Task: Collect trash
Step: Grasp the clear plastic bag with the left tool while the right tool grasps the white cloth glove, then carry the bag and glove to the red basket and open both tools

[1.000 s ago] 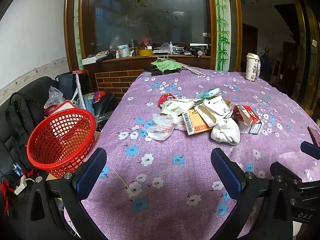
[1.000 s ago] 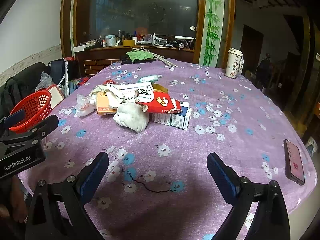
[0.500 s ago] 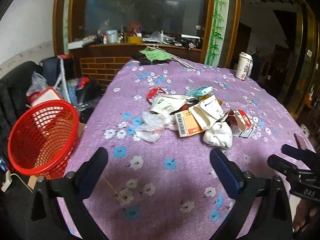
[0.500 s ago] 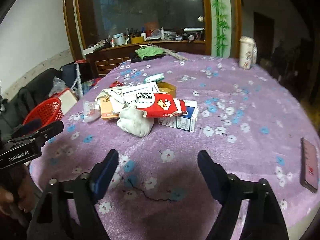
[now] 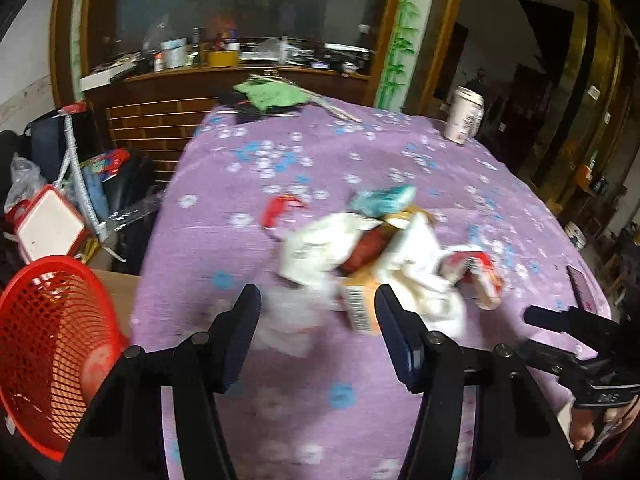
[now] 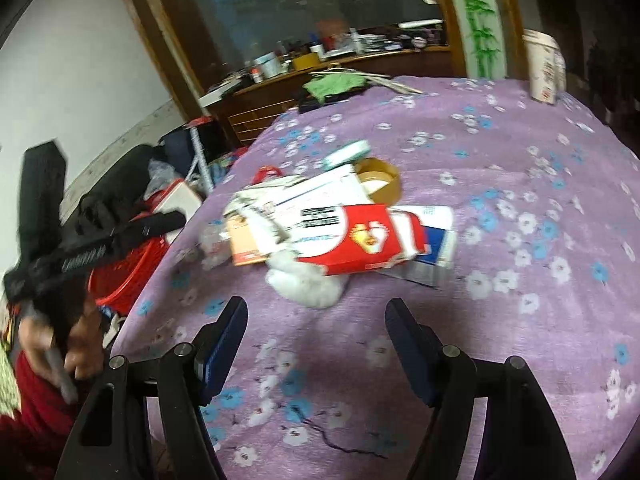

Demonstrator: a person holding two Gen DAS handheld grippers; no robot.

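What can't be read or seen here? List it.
- Trash pile, left wrist view: motion blur smears labels and item edges.
- Red basket, left wrist view: cut off by the frame edge; in the right wrist view, the left tool hides it.
- Red carton print, right wrist view: too blurred.

Dim indoor light, heavy motion blur across both views, fisheye bending and dark vignetted corners.

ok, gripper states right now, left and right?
Left gripper: open, empty, above the crumpled clear plastic wrapper on the purple floral tablecloth.
Right gripper: open, empty, short of the white crumpled tissue wad.
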